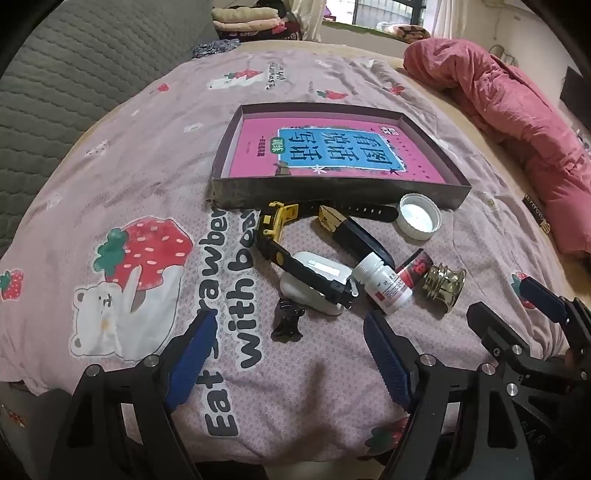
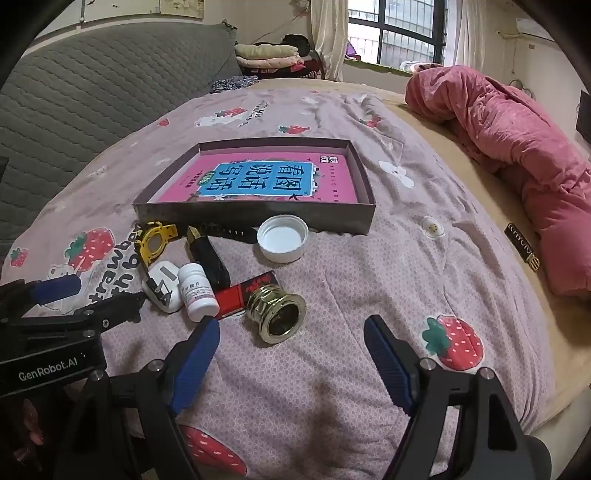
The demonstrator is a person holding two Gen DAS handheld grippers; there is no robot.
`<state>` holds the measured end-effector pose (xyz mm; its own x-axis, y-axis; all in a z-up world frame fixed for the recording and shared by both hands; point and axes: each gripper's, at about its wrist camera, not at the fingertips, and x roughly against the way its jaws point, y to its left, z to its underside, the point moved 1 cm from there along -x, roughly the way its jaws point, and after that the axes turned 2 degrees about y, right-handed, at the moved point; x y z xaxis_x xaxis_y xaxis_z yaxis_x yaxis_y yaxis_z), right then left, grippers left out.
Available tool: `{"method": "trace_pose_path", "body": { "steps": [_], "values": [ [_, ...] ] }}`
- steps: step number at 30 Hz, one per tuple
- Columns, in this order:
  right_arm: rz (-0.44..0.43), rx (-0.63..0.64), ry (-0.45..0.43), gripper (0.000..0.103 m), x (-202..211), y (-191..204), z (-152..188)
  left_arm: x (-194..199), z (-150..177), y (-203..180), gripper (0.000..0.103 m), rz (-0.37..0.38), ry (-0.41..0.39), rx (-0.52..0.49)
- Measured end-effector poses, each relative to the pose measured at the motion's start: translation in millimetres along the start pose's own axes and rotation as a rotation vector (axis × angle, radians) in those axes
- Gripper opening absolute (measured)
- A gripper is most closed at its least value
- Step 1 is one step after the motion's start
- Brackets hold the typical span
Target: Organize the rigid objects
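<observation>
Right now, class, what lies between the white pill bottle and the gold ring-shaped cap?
A red and black packet lies between the white pill bottle and the gold cap, clearest in the right wrist view.

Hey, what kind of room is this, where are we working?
Most likely a bedroom in a home. The small items lie on a strawberry-print bedsheet spread over a bed, a rolled pink quilt sits along one side, and folded blankets are stacked by a barred window.

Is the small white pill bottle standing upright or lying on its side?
Lying on its side. The white pill bottle rests lengthwise on the bedsheet, its label facing up.
</observation>
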<state>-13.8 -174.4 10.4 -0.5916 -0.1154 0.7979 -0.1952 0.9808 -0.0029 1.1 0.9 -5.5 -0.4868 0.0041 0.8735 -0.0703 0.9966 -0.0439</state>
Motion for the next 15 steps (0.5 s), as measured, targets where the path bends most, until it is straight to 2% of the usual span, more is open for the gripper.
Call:
{"method": "trace_pose_path", "body": {
  "steps": [15],
  "values": [
    [0.005, 0.005, -0.004, 0.08, 0.3, 0.7, -0.3, 0.2, 1.1, -3.8, 0.083, 0.002, 0.0, -0.007]
  ]
}}
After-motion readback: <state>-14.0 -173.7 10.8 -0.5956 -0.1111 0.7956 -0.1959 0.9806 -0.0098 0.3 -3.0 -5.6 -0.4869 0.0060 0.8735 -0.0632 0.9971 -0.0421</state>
